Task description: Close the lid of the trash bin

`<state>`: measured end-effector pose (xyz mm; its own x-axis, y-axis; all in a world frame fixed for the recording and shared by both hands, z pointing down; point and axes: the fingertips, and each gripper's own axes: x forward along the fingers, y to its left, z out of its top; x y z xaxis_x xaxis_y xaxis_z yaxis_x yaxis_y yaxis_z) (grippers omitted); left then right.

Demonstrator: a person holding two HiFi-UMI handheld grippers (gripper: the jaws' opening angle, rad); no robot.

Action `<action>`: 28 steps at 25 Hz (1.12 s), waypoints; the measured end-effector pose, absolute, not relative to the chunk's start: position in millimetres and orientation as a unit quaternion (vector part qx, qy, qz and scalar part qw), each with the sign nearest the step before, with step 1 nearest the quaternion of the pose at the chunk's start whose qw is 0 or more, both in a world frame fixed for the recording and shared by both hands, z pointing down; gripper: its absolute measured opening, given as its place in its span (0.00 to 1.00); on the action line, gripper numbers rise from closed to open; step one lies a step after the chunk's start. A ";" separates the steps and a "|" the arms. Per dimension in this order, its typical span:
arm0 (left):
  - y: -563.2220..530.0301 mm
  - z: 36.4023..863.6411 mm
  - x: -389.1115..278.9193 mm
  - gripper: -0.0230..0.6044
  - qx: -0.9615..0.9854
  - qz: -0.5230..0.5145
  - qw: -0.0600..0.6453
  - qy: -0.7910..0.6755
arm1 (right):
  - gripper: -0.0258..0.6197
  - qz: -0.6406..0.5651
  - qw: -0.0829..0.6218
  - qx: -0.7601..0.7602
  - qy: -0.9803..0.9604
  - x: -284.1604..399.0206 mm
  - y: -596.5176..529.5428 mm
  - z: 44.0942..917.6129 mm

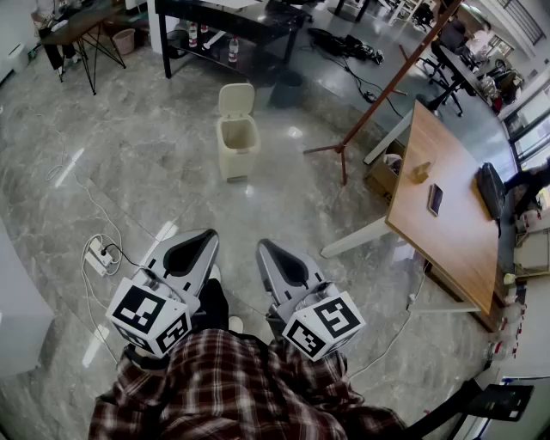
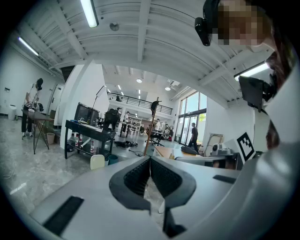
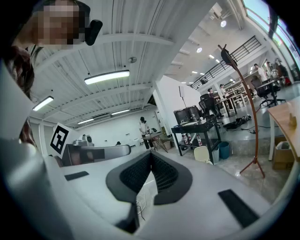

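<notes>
Find the cream trash bin [image 1: 238, 142] on the floor well ahead, lid [image 1: 236, 99] hinged up at its far side. Step closer, reach behind the lid, tip it forward gently. Use left claw [image 1: 206, 234] or right claw [image 1: 263, 247] as now: tips pressed together, empty.

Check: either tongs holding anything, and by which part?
Nothing held. Left tongs and right tongs both shut, empty; trash bin stands well ahead, lid up.

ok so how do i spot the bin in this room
Find the long black bench at the room's far end. Just before it stands a small cream bin with its lid flipped up; the bucket behind it is dark.
</notes>
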<state>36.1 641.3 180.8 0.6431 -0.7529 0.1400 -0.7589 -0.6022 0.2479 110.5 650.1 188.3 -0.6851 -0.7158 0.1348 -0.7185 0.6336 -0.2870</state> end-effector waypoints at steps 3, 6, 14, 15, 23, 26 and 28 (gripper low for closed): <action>601.2 186.5 26.0 0.06 0.899 0.019 0.147 -0.413 | 0.06 0.163 0.006 0.408 -0.898 99.5 609.9 193.4; 563.6 185.2 18.0 0.06 0.905 0.020 0.145 -0.400 | 0.06 0.160 0.007 0.412 -0.897 85.6 568.9 192.5; 471.7 178.6 -22.7 0.06 0.909 0.014 0.133 -0.395 | 0.06 0.127 0.006 0.420 -0.899 44.9 466.3 175.6; 463.8 180.7 -26.6 0.06 0.909 0.017 0.133 -0.395 | 0.06 0.128 0.005 0.423 -0.897 42.7 458.0 176.7; 410.0 189.7 -46.4 0.06 0.905 0.020 0.152 -0.398 | 0.06 0.142 0.012 0.429 -0.892 27.8 402.0 183.7; 381.7 200.5 -46.7 0.06 0.902 0.022 0.161 -0.400 | 0.06 0.150 0.017 0.430 -0.890 29.5 374.7 195.5; 359.4 205.8 -45.7 0.06 0.900 0.022 0.166 -0.403 | 0.06 0.156 0.022 0.428 -0.890 32.5 353.2 203.1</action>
